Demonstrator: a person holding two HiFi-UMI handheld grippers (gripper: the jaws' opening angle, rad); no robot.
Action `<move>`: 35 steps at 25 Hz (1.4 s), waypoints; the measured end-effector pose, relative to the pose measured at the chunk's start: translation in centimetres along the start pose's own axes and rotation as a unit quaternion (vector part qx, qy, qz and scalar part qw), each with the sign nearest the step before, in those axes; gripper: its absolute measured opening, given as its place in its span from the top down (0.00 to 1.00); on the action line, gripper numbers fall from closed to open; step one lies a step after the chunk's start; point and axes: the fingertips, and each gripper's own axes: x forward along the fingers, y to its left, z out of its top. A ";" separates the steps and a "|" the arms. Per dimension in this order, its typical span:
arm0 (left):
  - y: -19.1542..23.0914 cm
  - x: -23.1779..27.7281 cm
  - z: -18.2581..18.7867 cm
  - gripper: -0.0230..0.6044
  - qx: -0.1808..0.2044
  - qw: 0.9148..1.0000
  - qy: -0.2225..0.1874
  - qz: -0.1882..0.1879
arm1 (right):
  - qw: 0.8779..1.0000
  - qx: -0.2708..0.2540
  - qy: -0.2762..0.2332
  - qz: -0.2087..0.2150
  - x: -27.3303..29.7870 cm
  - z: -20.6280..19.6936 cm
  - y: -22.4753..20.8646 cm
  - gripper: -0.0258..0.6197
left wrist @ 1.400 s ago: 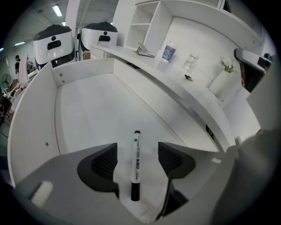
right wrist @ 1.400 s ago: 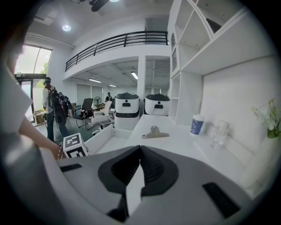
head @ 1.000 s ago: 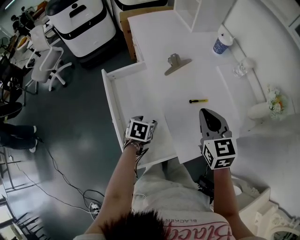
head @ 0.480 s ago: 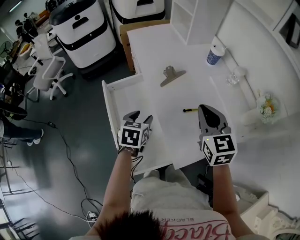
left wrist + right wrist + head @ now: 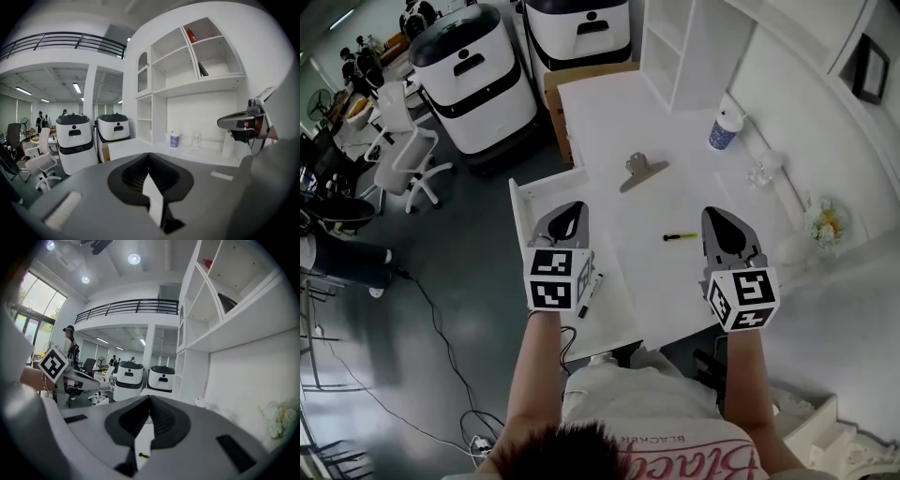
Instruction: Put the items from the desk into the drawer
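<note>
A black marker (image 5: 590, 294) lies in the open white drawer (image 5: 517, 211) at the desk's left side. My left gripper (image 5: 567, 208) (image 5: 149, 154) hangs above that drawer, away from the marker; its jaws have just been closing and now stand shut with nothing between them. On the white desk (image 5: 675, 202) lie a metal binder clip (image 5: 642, 172) and a small yellow-and-black pen (image 5: 680, 236) (image 5: 143, 456). My right gripper (image 5: 722, 214) (image 5: 150, 397) hovers over the desk just right of the pen, tips together and empty.
A blue paper cup (image 5: 723, 131) (image 5: 175, 139), a glass (image 5: 759, 173) and a flower vase (image 5: 820, 225) stand along the desk's right. A white shelf unit (image 5: 675, 47) rises at the back. Two white-and-black machines (image 5: 473, 70) and an office chair (image 5: 408, 159) stand on the floor at left.
My left gripper rose out of the drawer, stood open on the way up and then shut. The marker now shows lying in the drawer. The right gripper lifted a little.
</note>
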 end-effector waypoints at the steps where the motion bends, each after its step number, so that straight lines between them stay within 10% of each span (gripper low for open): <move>1: 0.1 -0.2 0.8 0.95 0.004 1.000 -0.011 0.003 | 1.000 -0.001 -0.005 -0.002 -0.1 0.4 -0.2 0.95; 19: -1.7 -2.5 11.7 0.95 0.051 0.983 -0.179 -0.013 | 0.997 -0.008 -0.044 -0.060 -3.6 3.5 -3.1 0.95; 35: -12.5 3.8 11.5 0.95 0.088 0.974 -0.154 -0.143 | 0.984 0.010 -0.005 -0.180 -11.9 -0.5 -11.1 0.95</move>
